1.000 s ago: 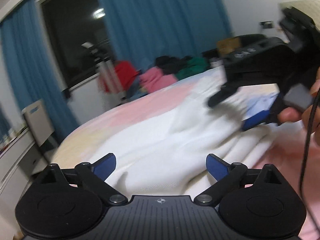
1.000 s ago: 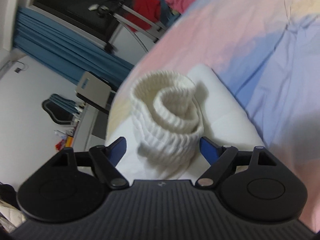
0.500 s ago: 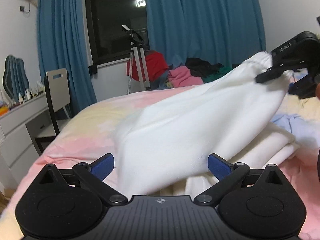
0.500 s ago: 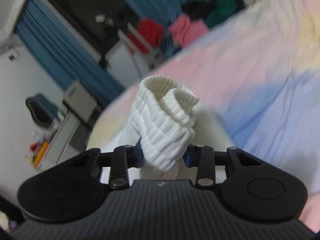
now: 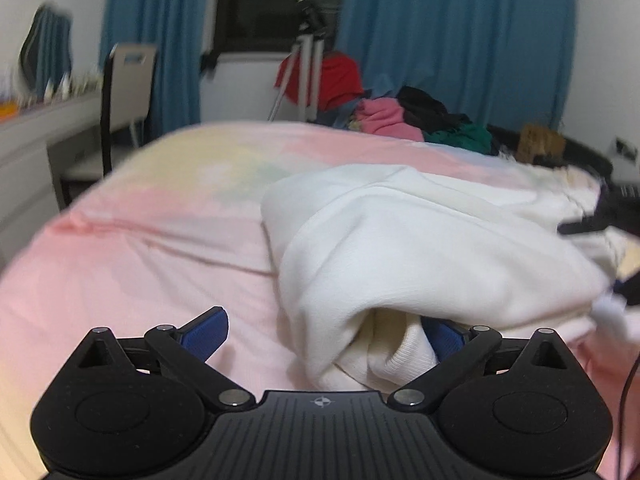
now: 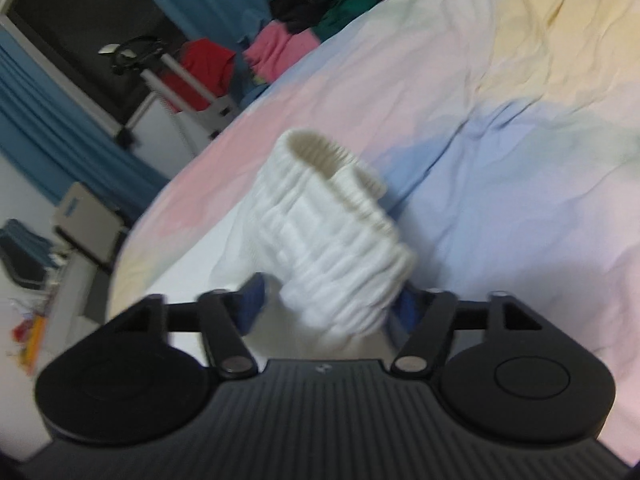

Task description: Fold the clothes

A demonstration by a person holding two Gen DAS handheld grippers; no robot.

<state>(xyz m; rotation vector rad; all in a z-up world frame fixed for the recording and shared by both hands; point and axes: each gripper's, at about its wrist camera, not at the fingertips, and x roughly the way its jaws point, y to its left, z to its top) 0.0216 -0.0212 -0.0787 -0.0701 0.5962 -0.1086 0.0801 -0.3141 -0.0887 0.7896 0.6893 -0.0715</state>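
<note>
Right gripper [image 6: 326,306]: fingers have just been opening; they stand spread, with the ribbed cuff [image 6: 340,220] loose between them and no longer pinched as it was half a second ago.
Left gripper [image 5: 324,338]: fingers spread wide; the near fold of the white garment [image 5: 420,248] lies between them, ungripped.
Garment: it was lifted by its cuff a moment ago; now it lies doubled over itself on the bed [image 5: 140,248], toward the right edge.
Meaning: one fold looks laid down and released; I judge the next grip is not yet taken.
Far side: a heap of coloured clothes [image 5: 400,116] waits past the far edge; blue curtains [image 5: 456,40] behind.
</note>
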